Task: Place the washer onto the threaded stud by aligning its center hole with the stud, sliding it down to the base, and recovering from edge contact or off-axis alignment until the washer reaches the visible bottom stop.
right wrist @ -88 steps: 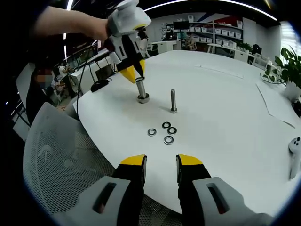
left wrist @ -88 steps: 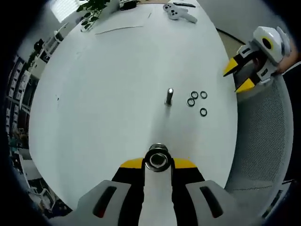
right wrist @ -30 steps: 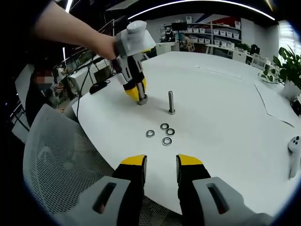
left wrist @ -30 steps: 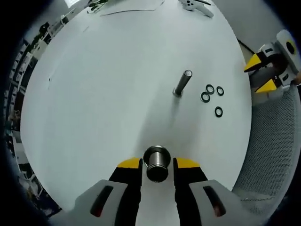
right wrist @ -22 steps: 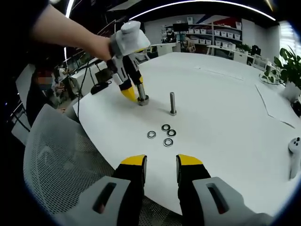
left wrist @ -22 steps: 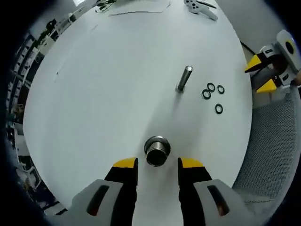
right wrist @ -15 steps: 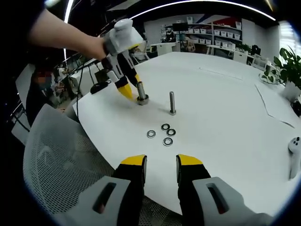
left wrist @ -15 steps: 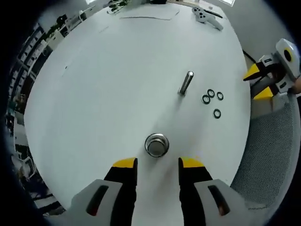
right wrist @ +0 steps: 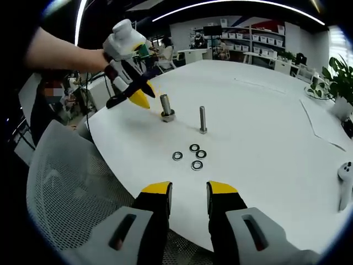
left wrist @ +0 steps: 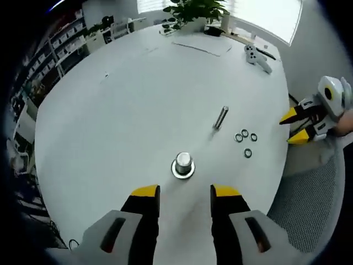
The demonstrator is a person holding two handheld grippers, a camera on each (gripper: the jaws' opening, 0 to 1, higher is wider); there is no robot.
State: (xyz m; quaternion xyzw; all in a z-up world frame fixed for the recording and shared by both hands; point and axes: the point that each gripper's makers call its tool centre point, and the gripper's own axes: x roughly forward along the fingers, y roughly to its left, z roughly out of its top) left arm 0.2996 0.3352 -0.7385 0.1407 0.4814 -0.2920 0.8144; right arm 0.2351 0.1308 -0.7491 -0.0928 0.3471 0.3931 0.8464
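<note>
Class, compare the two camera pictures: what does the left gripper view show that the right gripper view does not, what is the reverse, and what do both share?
Left gripper view alone: a bright window behind the table and a sheet of paper near the far edge.

Right gripper view alone: shelving with boxes at the back of the room and a person's forearm holding the left hand-held gripper.

Both share: the white round table, the thick stud with its base collar, the thin stud, four loose washers and a mesh chair.

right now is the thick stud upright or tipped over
Upright: the thick stud stands on its flanged base on the white table, left gripper clear of it.
</note>
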